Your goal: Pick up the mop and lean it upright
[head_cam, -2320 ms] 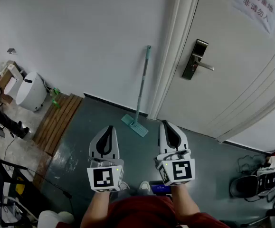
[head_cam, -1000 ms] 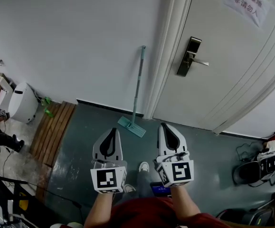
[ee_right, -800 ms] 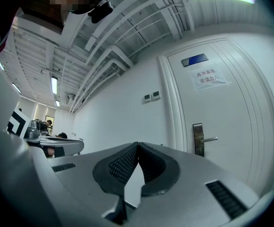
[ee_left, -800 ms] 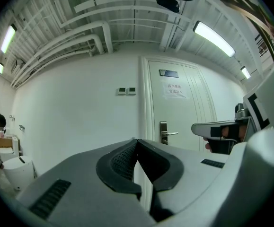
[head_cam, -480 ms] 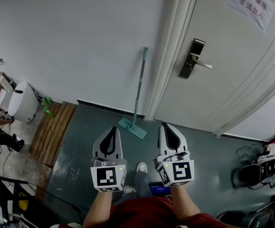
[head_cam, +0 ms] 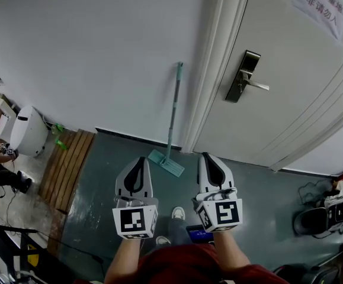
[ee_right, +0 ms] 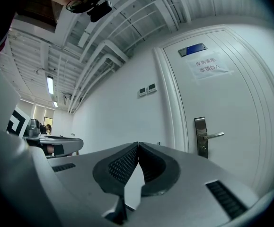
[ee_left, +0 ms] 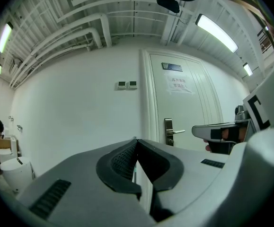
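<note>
- Head view: the mop (head_cam: 173, 114) stands against the white wall (head_cam: 88, 52), just left of the door frame. Its teal handle runs nearly upright and its flat head rests on the grey floor (head_cam: 260, 194).
- The left gripper (head_cam: 137, 161) and right gripper (head_cam: 207, 157) are held side by side, and both point toward the wall. The mop head lies just beyond and between their tips, and neither gripper touches it.
- The mop head's near edge sits very close to the left gripper's tip in this view, so the gap between them is hard to judge.
- Left gripper view: the jaws are pressed together with nothing between them. They cover almost all of the mop, and only a sliver that may be the handle's top peeks over their tips. The door handle (ee_left: 170, 132) shows to the right.
- Right gripper view: these jaws also meet at the tips and are empty. I cannot make out the mop here. The door (ee_right: 231, 108) fills the right side.
</note>
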Motion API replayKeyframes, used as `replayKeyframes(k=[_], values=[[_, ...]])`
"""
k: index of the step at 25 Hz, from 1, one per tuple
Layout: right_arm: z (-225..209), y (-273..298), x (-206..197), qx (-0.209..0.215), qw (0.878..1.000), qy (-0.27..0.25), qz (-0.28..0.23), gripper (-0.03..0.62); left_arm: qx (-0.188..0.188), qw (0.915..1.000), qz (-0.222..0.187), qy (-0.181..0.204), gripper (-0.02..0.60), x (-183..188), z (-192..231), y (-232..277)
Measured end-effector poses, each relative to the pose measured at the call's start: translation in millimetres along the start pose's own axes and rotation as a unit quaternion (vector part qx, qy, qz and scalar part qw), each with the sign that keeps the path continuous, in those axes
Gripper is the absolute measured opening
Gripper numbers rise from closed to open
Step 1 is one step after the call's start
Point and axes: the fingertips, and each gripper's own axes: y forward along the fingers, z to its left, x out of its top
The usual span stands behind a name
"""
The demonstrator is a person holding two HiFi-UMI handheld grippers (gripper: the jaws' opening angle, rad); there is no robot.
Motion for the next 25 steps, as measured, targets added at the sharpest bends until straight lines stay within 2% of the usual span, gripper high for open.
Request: replayKeyframes(k=[16, 25], values=[[-87, 91, -5, -0.004, 1.0, 0.021, 0.004, 0.017, -0.004, 0.9999, 0.01, 0.01, 0.013, 2, -17, 129], [-131, 126, -11, 0.004, 0.999, 0.034, 0.004, 0.017, 0.004, 0.9997, 0.013, 0.021, 0.014, 2, -32, 183]])
